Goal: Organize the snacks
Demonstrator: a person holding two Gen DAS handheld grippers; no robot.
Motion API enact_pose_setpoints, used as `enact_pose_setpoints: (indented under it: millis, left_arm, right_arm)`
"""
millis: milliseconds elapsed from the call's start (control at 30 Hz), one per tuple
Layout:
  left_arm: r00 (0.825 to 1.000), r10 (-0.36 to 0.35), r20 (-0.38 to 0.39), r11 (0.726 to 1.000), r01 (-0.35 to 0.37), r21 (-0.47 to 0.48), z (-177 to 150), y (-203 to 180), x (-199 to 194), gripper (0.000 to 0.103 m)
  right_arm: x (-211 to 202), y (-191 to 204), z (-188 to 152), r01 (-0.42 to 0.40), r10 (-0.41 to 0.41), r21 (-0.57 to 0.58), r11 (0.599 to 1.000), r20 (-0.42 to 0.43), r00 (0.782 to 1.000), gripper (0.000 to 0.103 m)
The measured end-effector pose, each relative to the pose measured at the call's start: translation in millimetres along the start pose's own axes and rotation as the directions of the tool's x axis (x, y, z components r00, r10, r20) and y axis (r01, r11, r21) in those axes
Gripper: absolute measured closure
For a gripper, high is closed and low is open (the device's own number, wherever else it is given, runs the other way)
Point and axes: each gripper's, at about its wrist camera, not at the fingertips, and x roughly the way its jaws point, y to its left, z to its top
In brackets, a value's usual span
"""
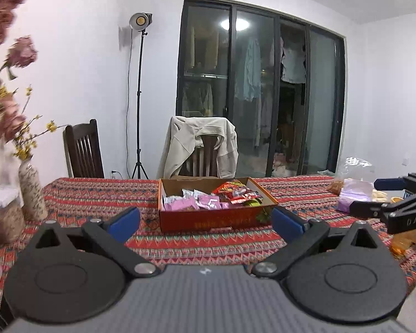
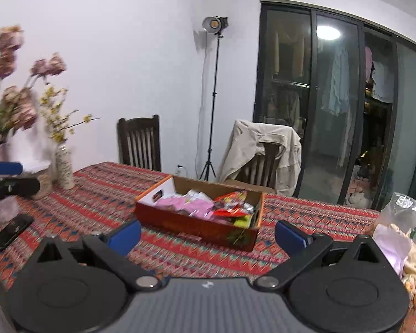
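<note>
While both grippers are held wide apart and empty above a patterned tablecloth (image 1: 97, 199), the scene is read from the left. A vase (image 1: 32, 191) of blurred flowers is seen near the table's left edge, and a dark phone (image 2: 12, 229) is seen flat near that edge in the right wrist view. Bare cloth is left between the vase and the box (image 1: 213, 219), and more lies open in front of the left gripper (image 1: 205, 219). The box is set mid-table, open-topped, well short of the far edge, where two chairs (image 1: 83, 149) are drawn up; pink packets (image 1: 180, 204) are piled in its left part and red snacks (image 1: 235, 190) in its right. The right gripper (image 2: 208, 234) is pointed at the box's near corner. Loose bags (image 2: 393, 236) are crowded by the right edge.
</note>
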Motion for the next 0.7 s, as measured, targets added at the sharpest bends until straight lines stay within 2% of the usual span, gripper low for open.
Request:
enact_pose_setpoints:
  millis: [200,300,433,567,700]
  left_arm:
    - [1.000,0.011,0.014,1.000,-0.010,-0.020,-42.1,-0.4,-49.6,0.000]
    - [0.999,-0.015,0.032,1.000,0.015,-0.001,-68.9,-2.1,-71.6,0.000]
    - [0.995,0.031,0.097,1.000,-0.031,-0.002,-106.9,-9.6,-96.1,0.000]
    - [0.996,0.059,0.060,0.997,-0.055,-0.059,-149.9,-11.9,-106.5,0.000]
    - [0.994,0.105,0.036,0.993,-0.103,-0.062,-183.3,-13.8,-109.5,0.000]
  right_arm:
    - [-49.9,27.4,-40.5,-0.008,0.007,0.010,1.000,0.046,0.999,0.000]
    - [-74.1,42.2,-61.0,-0.012,0.011,0.014,1.000,0.071,0.997,0.000]
    - [-99.4,65.4,-97.2,0.027,-0.026,-0.008,1.000,0.126,0.992,0.000]
    - [-112.6,89.8,-145.0,0.028,-0.030,0.013,1.000,0.181,0.983,0.000]
    - [-111.1,106.2,-184.1,-0.033,0.022,0.074,0.997,0.145,0.989,0.000]
